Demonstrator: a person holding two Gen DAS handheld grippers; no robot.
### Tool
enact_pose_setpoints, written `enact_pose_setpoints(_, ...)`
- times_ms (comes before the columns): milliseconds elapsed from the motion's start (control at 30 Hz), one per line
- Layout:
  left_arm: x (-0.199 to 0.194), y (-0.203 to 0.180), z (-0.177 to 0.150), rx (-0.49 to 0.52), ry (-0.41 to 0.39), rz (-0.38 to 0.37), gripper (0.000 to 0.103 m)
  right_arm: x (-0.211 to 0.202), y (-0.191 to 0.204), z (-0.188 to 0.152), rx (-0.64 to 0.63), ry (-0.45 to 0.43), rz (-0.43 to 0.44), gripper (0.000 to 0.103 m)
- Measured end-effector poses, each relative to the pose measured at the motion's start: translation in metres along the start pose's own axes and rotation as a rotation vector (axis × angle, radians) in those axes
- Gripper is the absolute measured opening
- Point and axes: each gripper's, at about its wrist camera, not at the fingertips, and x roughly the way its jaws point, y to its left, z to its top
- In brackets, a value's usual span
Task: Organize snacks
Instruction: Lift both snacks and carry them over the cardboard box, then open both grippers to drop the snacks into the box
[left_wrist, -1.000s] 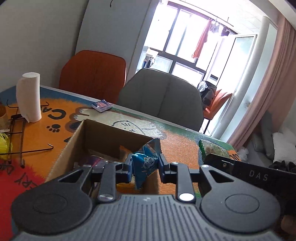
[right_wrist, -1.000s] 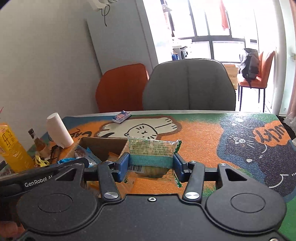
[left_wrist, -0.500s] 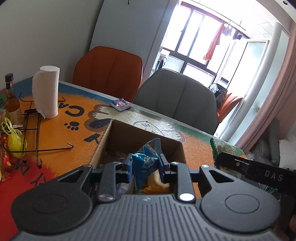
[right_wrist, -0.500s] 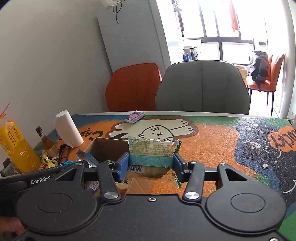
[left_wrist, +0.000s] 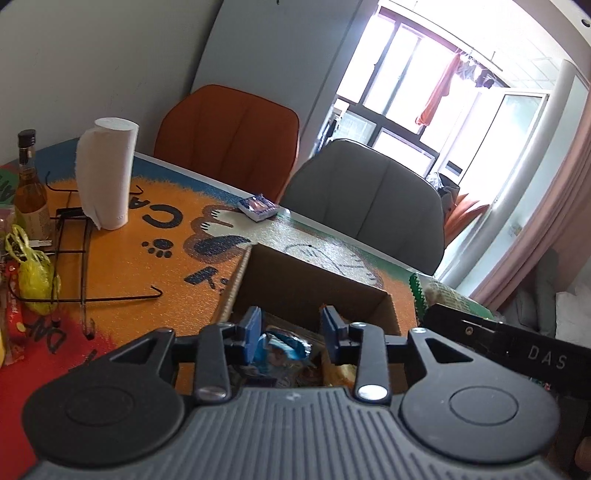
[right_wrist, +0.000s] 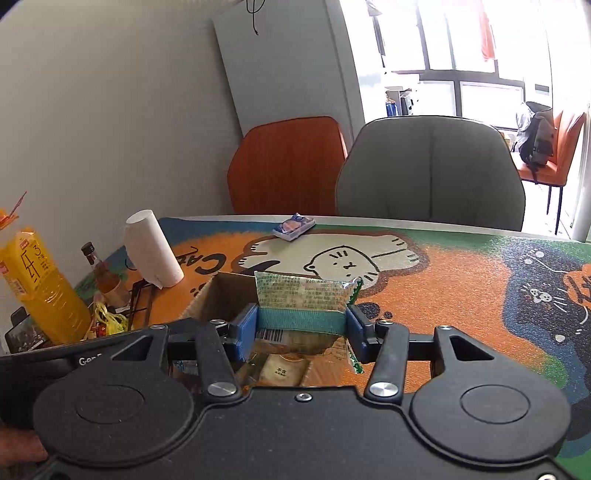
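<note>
tongs on the right (right_wrist: 301, 332) are clamped across a green snack packet (right_wrist: 304, 295), its long axis running side to side between the blue pads, held just above the near right corner of an open cardboard box (right_wrist: 221, 291). by my judgement the coming move turns on this: the box opening lies directly below and slightly left of the packet, so a short drop would land it inside. tongs on the left (left_wrist: 290, 334) are spread wide and hold nothing, hovering over the same box (left_wrist: 314, 284), with a blue snack bag (left_wrist: 282, 345) lying loose among other wrappers beneath them. the two tools sit close together over the box and could crowd each other. further out on the tabletop (right_wrist: 461, 295), a small blue packet (right_wrist: 294, 226) lies near the far edge, and a paper towel roll (right_wrist: 153, 253) and bottles stand toward the left edge.
</note>
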Motion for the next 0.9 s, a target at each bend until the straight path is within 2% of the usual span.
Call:
enact_pose_setpoints(133, -0.005, 0.011, 0.003, -0.023, -0.017, 0.031, 0.039, 0.007, 0.007, 0.001, -0.007, 0.009, 0.019, 0.048)
enact_pose_setpoints(267, -0.007, 0.016, 0.005, -0.030, -0.026, 0.044, 0.047, 0.017, 0.013, 0.005, -0.008, 0.020, 0.036, 0.048)
enact_pose_setpoints(700, 0.003, 0.036, 0.008, -0.045, -0.007, 0.071, 0.049, 0.048, 0.032, 0.019, 0.023, 0.054, 0.124, 0.049)
enact_pose_setpoints(767, 0.004, 0.040, 0.008, -0.052, -0.001, 0.076, 0.049, 0.051, 0.035, 0.022, 0.037, 0.047, 0.150, 0.056)
enact_pose_setpoints(900, 0.007, 0.044, 0.008, -0.053, 0.015, 0.081, 0.056, 0.053, 0.036, 0.022, 0.044, 0.050, 0.158, 0.060)
